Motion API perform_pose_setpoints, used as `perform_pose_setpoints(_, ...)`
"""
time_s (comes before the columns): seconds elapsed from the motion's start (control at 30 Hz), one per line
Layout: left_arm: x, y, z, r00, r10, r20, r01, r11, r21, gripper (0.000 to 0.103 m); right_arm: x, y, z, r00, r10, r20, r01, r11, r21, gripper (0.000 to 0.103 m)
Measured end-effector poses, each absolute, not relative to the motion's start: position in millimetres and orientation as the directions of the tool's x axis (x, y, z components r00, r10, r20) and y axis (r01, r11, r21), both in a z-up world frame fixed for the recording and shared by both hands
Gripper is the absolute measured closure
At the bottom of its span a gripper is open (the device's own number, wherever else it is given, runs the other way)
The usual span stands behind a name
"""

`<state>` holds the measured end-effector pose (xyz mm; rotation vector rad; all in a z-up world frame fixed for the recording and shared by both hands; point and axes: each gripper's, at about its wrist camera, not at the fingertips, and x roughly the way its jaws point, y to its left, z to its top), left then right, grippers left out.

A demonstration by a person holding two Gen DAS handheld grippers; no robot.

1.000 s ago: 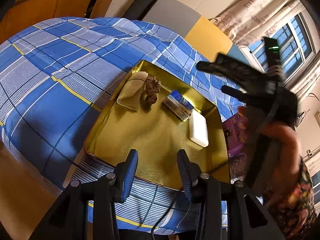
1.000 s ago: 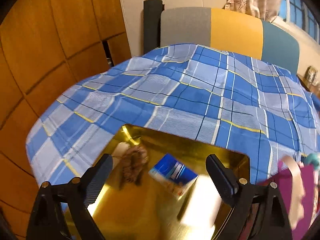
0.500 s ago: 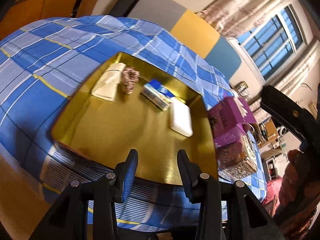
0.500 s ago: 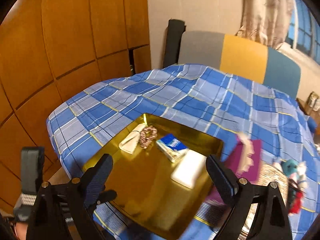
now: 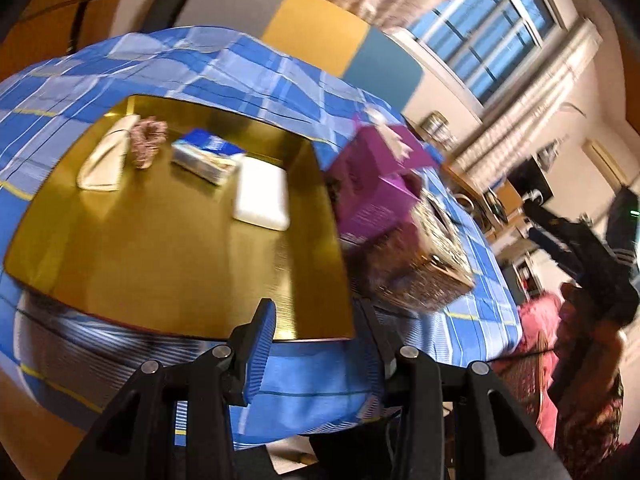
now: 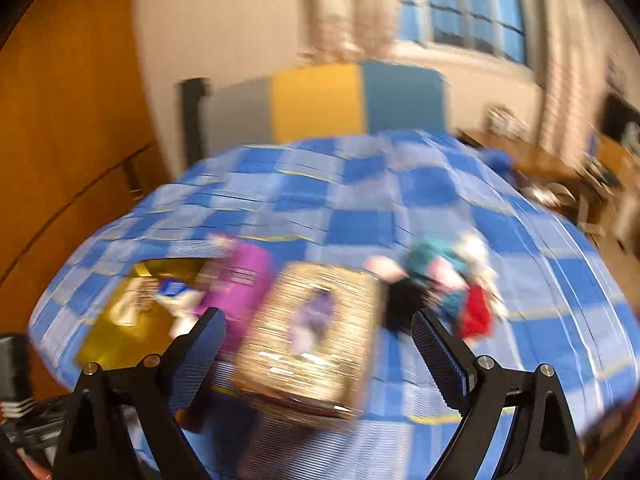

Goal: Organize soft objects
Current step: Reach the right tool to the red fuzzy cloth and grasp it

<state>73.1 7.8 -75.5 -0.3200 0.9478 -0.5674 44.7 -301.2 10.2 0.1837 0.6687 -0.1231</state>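
Note:
A gold tray [image 5: 168, 264] on the blue checked bedspread holds a folded beige cloth [image 5: 102, 160], a brown scrunchie [image 5: 146, 142], a blue tissue pack [image 5: 206, 154] and a white pad [image 5: 262, 194]. My left gripper [image 5: 318, 344] hovers open over the tray's near right corner, nothing between its fingers. In the blurred right wrist view, my right gripper [image 6: 318, 340] stands wide open and empty above a gold patterned box [image 6: 312, 332]. Beyond its right finger lies a heap of soft things [image 6: 440, 292], teal, pink, black and red. The right gripper [image 5: 536, 220], held by a hand, also shows far right in the left wrist view.
A purple tissue box [image 5: 376, 184] and the gold patterned box [image 5: 420, 264] sit side by side just right of the tray. A grey, yellow and teal headboard [image 6: 320, 104] backs the bed. Wooden panels stand at the left, and a window and cluttered furniture at the right.
Both views have swung to the right. The right gripper left the tray and now hangs over the gold box near the soft heap. The left gripper shifted right along the tray's near edge.

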Motion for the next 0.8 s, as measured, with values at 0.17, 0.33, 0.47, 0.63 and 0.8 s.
perform_pose_setpoints(0.17,63,-24,-73,0.423,-0.596,-0.682,0.393,0.799,-0.454,0.062,35,-372,-29,0.69,-0.149,-0.708,0.334,0.934,0.128,0.008)
perform_pose_setpoints(0.33,57,-48,-71,0.394,-0.6,-0.696,0.441,0.788,-0.429,0.062,34,-427,-70,0.596,-0.162,-0.787,0.401,0.909,0.116,0.024)
perform_pose_setpoints(0.47,52,-66,-68,0.376,-0.61,-0.698,0.476,0.773,-0.419,0.062,49,-452,-92,0.547,-0.166,-0.821,0.393,0.917,0.076,0.033)
perform_pose_setpoints(0.63,46,-83,-63,0.357,-0.642,-0.679,0.515,0.741,-0.43,0.062,77,-478,-97,0.581,-0.133,-0.803,0.353,0.93,0.101,0.033)
perform_pose_setpoints(0.8,42,-97,-58,0.348,-0.653,-0.673,0.543,0.725,-0.424,0.062,107,-492,-114,0.577,-0.095,-0.811,0.35,0.926,0.14,0.035)
